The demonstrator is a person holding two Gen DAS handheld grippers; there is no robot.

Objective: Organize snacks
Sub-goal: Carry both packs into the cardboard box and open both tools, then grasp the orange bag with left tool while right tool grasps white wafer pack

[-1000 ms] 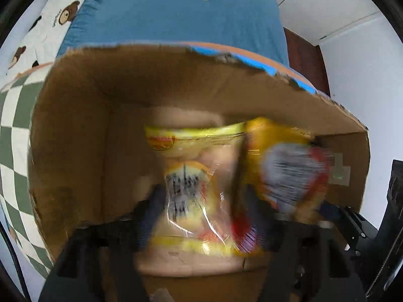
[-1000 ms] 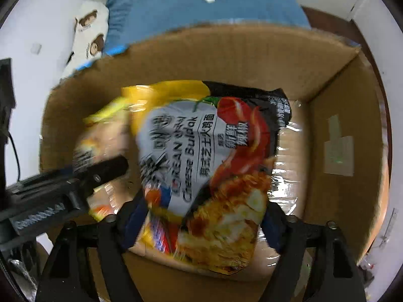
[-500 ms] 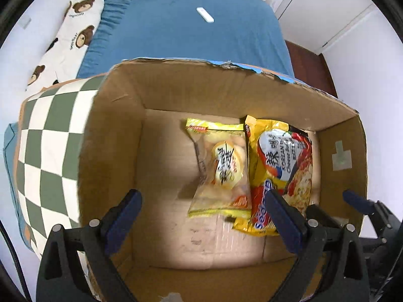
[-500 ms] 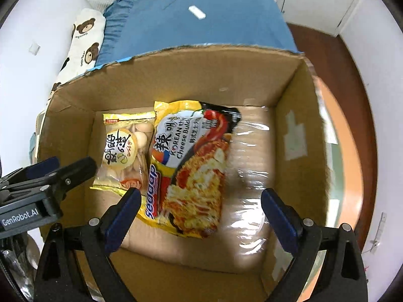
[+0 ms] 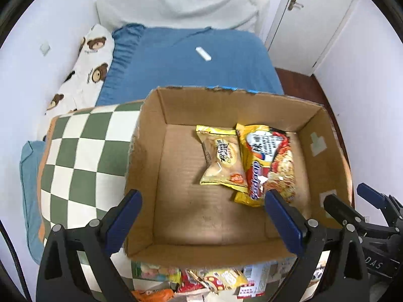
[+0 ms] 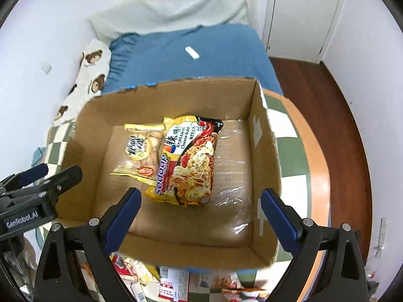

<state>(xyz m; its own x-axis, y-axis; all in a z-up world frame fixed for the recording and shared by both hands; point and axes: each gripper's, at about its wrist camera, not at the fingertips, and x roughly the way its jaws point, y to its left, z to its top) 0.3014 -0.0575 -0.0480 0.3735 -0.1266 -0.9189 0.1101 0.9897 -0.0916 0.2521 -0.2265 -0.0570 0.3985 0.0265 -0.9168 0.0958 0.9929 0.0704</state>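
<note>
An open cardboard box (image 5: 146,166) (image 6: 264,151) stands on a green-and-white checkered table. Inside lie a yellow snack bag (image 5: 223,162) (image 6: 138,151) and, beside it to the right, a noodle packet (image 5: 268,166) (image 6: 191,161). My left gripper (image 5: 201,224) is open and empty above the box's near edge. My right gripper (image 6: 200,220) is open and empty above the box's near edge. The right gripper shows at the right edge of the left wrist view (image 5: 352,201); the left gripper shows at the left of the right wrist view (image 6: 47,176). Several loose snack packets (image 5: 214,281) (image 6: 176,281) lie in front of the box.
The checkered tablecloth (image 5: 80,156) (image 6: 292,151) extends left and right of the box. A bed with a blue sheet (image 5: 186,68) lies behind, with a bear-print pillow (image 5: 85,68) and a small white object (image 5: 203,53). White doors (image 6: 302,15) and wooden floor (image 6: 327,95) are at the right.
Both grippers let go of their packets into the box and opened. Both have since pulled back and up, so the whole box and the room behind now show.
</note>
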